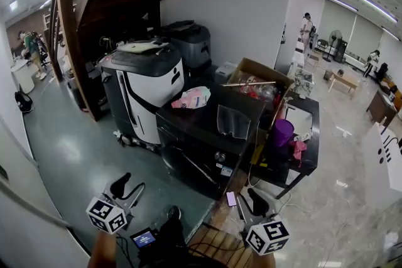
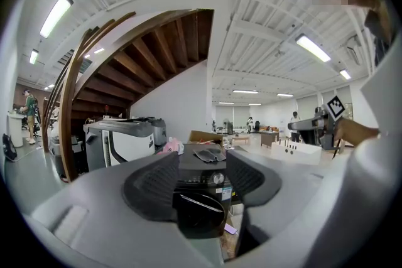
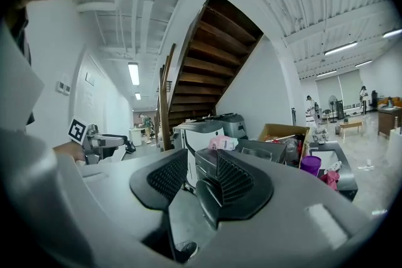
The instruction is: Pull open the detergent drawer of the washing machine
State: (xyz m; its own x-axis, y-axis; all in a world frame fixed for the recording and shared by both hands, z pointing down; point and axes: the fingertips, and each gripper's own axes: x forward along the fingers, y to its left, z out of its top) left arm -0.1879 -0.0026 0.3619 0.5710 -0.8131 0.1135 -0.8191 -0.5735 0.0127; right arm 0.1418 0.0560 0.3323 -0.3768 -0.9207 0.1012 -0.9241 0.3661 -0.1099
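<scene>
The black front-loading washing machine (image 1: 195,157) stands in the middle of the head view, with its round knob (image 1: 220,157) on the top front strip. Nothing sticks out of that strip, and I cannot make out the drawer front on it. My left gripper (image 1: 127,188) and right gripper (image 1: 250,201) hover low in that view, well short of the machine. In the left gripper view the jaws (image 2: 200,188) stand apart and the washing machine (image 2: 200,180) shows through the gap. The right gripper (image 3: 191,182) has a narrow gap with nothing in it, and the washing machine (image 3: 204,163) is far off.
A white and black appliance (image 1: 141,88) stands left of the washer under a wooden staircase (image 1: 69,28). A pink bag (image 1: 191,98) lies on the washer top. A cardboard box (image 1: 257,81), a purple cup (image 1: 282,132) and a black table (image 1: 308,135) are at right. A phone (image 1: 231,198) lies on the floor.
</scene>
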